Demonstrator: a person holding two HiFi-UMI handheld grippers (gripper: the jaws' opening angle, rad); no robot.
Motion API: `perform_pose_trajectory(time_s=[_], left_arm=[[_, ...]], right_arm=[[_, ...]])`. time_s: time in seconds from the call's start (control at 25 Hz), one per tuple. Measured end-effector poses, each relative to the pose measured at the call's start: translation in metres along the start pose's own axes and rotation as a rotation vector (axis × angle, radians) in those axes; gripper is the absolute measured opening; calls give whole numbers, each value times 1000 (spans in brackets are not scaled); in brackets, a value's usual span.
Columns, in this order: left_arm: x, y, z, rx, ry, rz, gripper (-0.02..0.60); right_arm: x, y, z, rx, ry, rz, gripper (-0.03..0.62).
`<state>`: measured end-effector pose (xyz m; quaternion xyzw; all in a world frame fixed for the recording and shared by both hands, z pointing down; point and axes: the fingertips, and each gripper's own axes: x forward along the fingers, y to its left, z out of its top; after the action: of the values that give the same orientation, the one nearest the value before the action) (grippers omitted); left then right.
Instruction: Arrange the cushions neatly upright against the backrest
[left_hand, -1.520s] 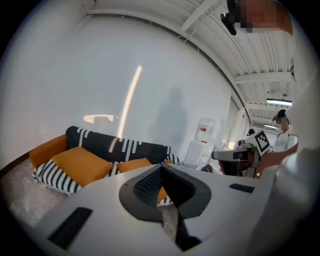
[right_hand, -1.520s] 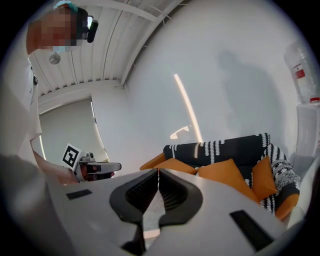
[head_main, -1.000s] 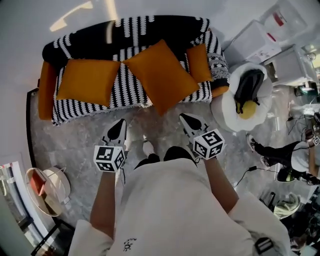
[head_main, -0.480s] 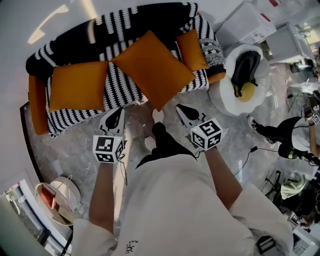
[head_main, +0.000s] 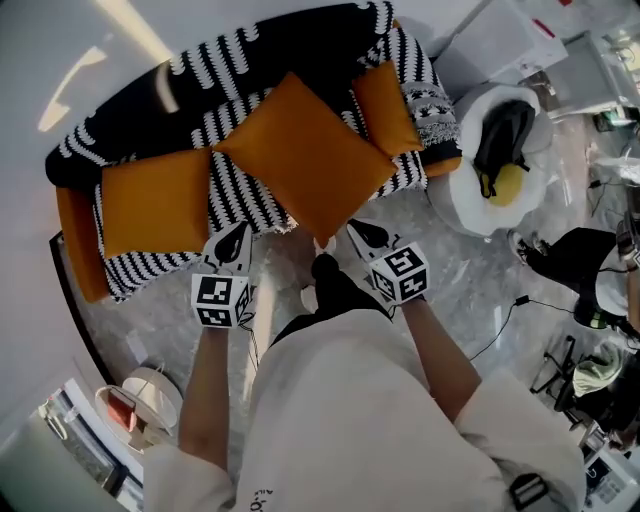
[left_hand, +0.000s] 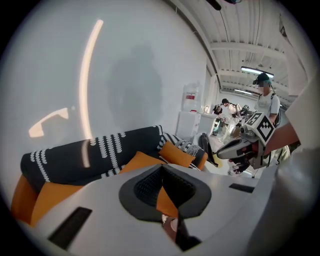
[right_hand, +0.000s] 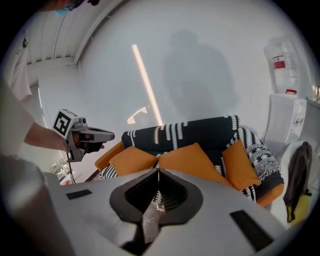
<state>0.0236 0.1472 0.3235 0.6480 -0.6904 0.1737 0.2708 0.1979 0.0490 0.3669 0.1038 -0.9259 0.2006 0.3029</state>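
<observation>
Fingers (left_hand: 142, 190) of left gripper (head_main: 238, 236): pressed together, nothing betw. them; right gripper (head_main: 352, 230): same, fingers (right_hand: 142, 192) closed, empty; both held low in front of person, noses aimed at front edge of sofa (head_main: 240, 190), just short of it; prob. an approach pose, no cushion touched; jaws would need to part before any grab.

Item, middle cushion (head_main: 305, 155): orange, square, plump; sits corner-up like a diamond, lower corner hanging past seat edge, near right gripper's tip; likely first to fix.

Item, left cushion (head_main: 155, 200): orange, roughly square-on, slumped on seat w/ top edge toward backrest (head_main: 250, 55); not properly upright, I'd judge.

Item, right cushion (head_main: 385, 105): orange, tilted, wedged beside armrest (head_main: 430, 100).

Sofa: black-and-white striped cover, orange sides; backrest dark, along wall.

Task est.: not begun.
</observation>
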Motion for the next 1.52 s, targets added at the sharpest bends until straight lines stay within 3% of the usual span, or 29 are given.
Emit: perform_pose_trajectory(time_s=[0.36,0.64,1.08,1.32,1.52], left_arm=[[78,28,23,72,85,-44,18],[109,56,14,167,158,-79,18],[182,142,-56,247,305,-195,18],[247,193,-83,322,393,-211,21],[276,236,-119,343,487,-173,143]], right_arm=[[46,-52,-4,70,46,-1,25],[53,-66,-27,145,88,-54,25],[104,-64,-119,437,125,-255,25],[135,-65,-179,599,160,-367,26],[145,-57,-239,688,215,-406,37]])
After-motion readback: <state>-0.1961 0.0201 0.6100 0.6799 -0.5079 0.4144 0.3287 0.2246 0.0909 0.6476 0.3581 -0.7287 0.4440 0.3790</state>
